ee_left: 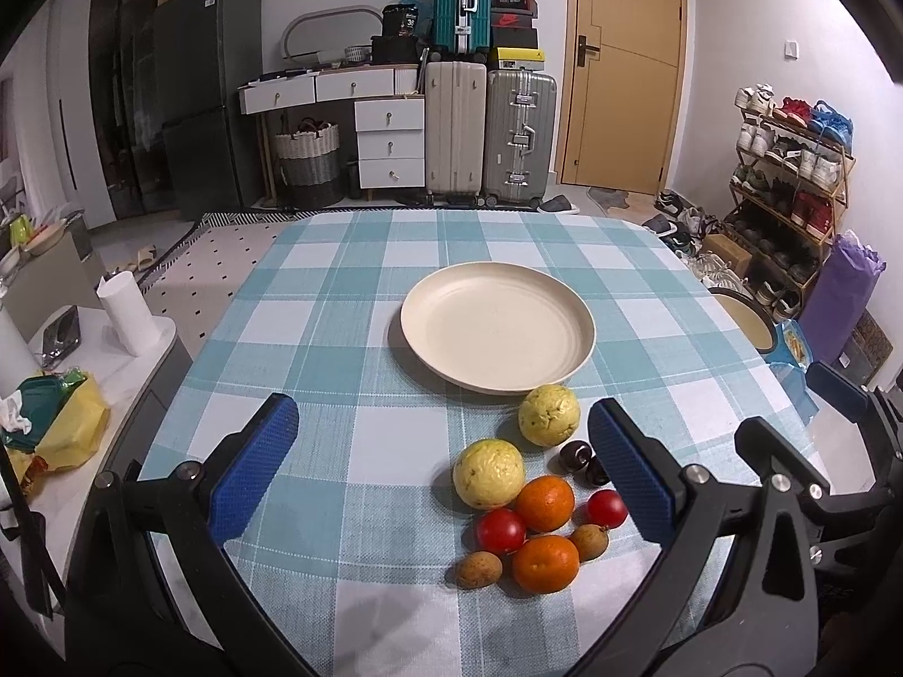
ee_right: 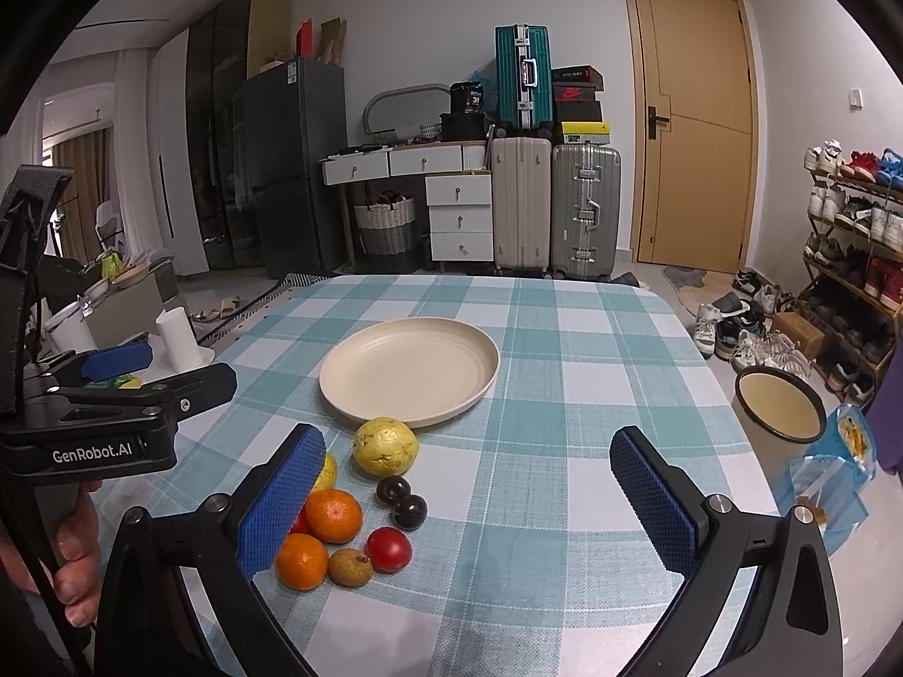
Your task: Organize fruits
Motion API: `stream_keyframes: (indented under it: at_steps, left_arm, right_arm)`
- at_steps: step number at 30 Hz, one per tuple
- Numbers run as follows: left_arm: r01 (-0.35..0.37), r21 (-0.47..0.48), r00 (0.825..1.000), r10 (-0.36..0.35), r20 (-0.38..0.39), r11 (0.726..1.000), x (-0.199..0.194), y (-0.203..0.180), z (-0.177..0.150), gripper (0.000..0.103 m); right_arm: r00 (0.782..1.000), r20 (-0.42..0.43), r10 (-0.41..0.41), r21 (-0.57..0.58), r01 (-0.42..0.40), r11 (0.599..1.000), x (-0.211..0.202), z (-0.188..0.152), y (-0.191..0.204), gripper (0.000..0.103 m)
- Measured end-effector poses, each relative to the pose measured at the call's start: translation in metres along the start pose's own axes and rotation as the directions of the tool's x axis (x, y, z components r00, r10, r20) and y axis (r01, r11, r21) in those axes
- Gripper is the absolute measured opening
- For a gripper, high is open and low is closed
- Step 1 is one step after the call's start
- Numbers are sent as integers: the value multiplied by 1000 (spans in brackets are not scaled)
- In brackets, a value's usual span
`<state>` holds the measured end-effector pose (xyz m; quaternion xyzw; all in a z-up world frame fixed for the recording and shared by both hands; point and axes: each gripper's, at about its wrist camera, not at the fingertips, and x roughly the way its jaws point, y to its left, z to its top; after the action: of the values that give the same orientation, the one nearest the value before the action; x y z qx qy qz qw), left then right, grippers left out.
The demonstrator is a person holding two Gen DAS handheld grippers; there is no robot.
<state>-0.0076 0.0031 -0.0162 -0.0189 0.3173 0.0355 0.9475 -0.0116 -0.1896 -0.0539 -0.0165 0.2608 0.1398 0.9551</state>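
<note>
Both grippers, left gripper (ee_left: 443, 465) and right gripper (ee_right: 468, 502), hover with fingers spread, holding nothing. Fruits (ee_left: 544, 502) cluster at lower centre, below the bare plate (ee_left: 498, 333).

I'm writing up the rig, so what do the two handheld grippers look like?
Both match: the left gripper and right gripper have black angular frames with silver bolts and blue, knurled rectangular finger pads. White "GenRobot.AI" lettering marks the left one's body. No sleeve or cable shows.

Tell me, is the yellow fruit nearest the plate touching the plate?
Apart. The left wrist view shows a strip of tablecloth between the yellow fruit and the plate rim.
</note>
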Motion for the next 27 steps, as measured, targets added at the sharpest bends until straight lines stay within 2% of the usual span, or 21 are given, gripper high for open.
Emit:
stream_keyframes:
  at_steps: [17,27]
  left_arm:
    - [7,-30,999,-8,-38,1000,16,11,-6,103]
    - [44,-76,995,-51,-91,996,38,28,-10,103]
  right_arm:
    - [1000,-16,5,-1,-5,1000,3,-4,3,103]
    - [1000,-31,3,-20,-3,1000,13,-7,7,103]
